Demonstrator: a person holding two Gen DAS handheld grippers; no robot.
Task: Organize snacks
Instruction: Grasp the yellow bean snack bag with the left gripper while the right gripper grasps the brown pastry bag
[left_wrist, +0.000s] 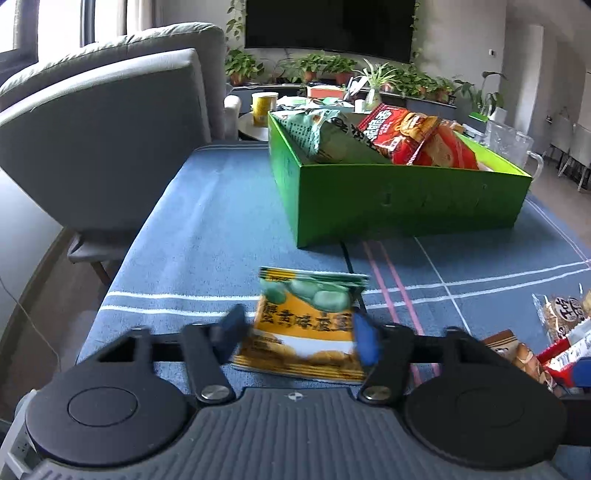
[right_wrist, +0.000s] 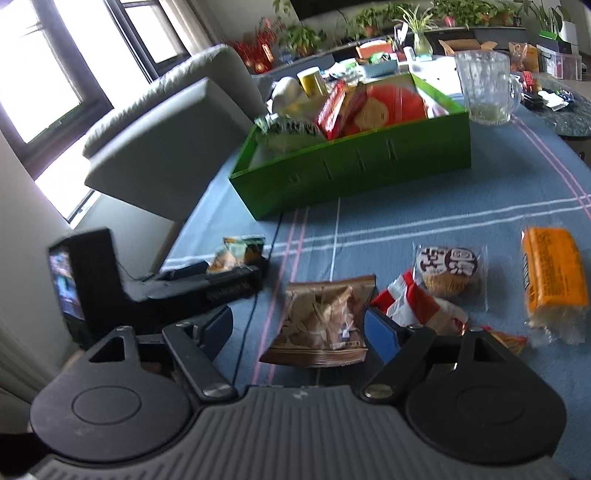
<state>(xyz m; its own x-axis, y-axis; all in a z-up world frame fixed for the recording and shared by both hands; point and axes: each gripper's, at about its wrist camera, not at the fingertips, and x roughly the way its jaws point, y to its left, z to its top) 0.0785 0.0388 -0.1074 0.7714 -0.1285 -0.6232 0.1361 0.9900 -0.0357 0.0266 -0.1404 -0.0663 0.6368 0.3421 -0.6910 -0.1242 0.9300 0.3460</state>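
My left gripper (left_wrist: 297, 332) has its jaws on both sides of a yellow and green snack bag (left_wrist: 304, 325), which looks lifted off the blue tablecloth (left_wrist: 207, 229). The same bag (right_wrist: 242, 253) shows in the right wrist view between the left gripper's fingers. A green box (left_wrist: 399, 195) ahead holds a pale green bag (left_wrist: 321, 133) and red bags (left_wrist: 406, 134). My right gripper (right_wrist: 299, 328) is open, its jaws on either side of a brown snack bag (right_wrist: 321, 321) on the cloth. The green box (right_wrist: 354, 166) stands beyond.
A red and white bag (right_wrist: 417, 302), a round cake in clear wrap (right_wrist: 448, 273) and an orange packet (right_wrist: 554, 273) lie right of the right gripper. A glass mug (right_wrist: 484, 88) stands beside the box. A grey armchair (left_wrist: 103, 140) is left of the table.
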